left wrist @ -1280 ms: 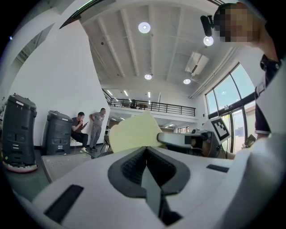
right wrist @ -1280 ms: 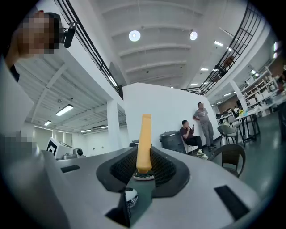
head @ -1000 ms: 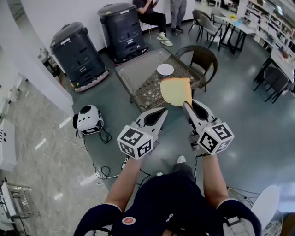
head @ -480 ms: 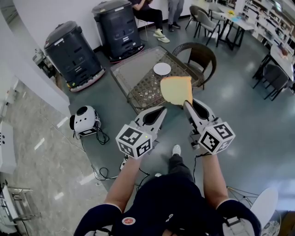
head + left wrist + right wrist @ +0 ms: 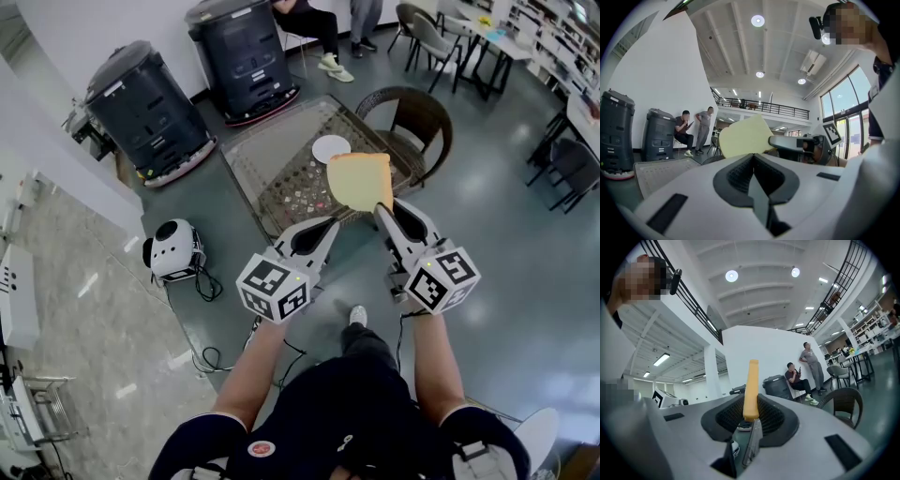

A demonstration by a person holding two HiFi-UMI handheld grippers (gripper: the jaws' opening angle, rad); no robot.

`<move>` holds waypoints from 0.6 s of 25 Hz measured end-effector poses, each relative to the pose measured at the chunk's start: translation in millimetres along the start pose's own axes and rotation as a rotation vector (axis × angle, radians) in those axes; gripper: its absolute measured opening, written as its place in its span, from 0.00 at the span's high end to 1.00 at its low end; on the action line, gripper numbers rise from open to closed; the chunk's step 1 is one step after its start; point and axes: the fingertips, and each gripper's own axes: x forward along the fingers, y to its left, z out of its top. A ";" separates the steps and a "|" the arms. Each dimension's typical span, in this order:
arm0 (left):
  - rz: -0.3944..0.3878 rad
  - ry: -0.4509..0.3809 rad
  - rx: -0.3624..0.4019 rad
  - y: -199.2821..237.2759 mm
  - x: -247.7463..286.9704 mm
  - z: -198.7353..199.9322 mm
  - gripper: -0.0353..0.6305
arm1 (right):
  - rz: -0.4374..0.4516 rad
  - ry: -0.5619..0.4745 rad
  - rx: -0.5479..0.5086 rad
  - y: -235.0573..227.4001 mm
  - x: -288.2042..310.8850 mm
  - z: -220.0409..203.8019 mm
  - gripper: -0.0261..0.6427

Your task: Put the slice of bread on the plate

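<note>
Pale yellow crumb with a tan crust: the slice of bread (image 5: 361, 181) is the brightest thing in the head view. It sticks out forward from the tips of the right gripper (image 5: 382, 208), which pinches it by its near edge. The left gripper (image 5: 328, 225) rides alongside, empty. Both are held over the floor, short of the table (image 5: 272, 164). The white plate (image 5: 330, 148) sits on that table, ahead of the slice and slightly to its left. In this view its rim shows just past the slice's upper left corner. A wicker chair (image 5: 417, 117) stands at the table's right side.

Left gripper view: the jaws of the left gripper (image 5: 753, 157) are pressed together with nothing between them. Beyond them the slice (image 5: 743, 136) shows one broad face, and the right gripper (image 5: 792, 143) comes in from the right.

Right gripper view: the slice (image 5: 751, 387) appears edge-on, a narrow upright strip, with the jaws of the right gripper (image 5: 749, 416) clamped on its lower end. It therefore stands on edge, long axis running out along the jaws, faces turned to either side.

Judgement: the right hand is the only one involved. The plate lies ahead and a little left, so the carry continues forward over the table. The wrist will probably need to roll so that a face, not the crust, meets the plate.
</note>
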 end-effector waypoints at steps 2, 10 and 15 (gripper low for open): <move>0.009 0.010 -0.004 13.8 17.2 0.3 0.94 | 0.003 0.003 0.005 -19.0 13.5 3.7 0.83; 0.060 0.035 -0.012 54.9 83.8 5.3 0.94 | 0.029 0.022 0.035 -93.6 56.2 17.3 0.83; 0.096 0.045 -0.020 75.3 116.9 5.8 0.94 | 0.053 0.040 0.050 -128.8 78.2 23.3 0.83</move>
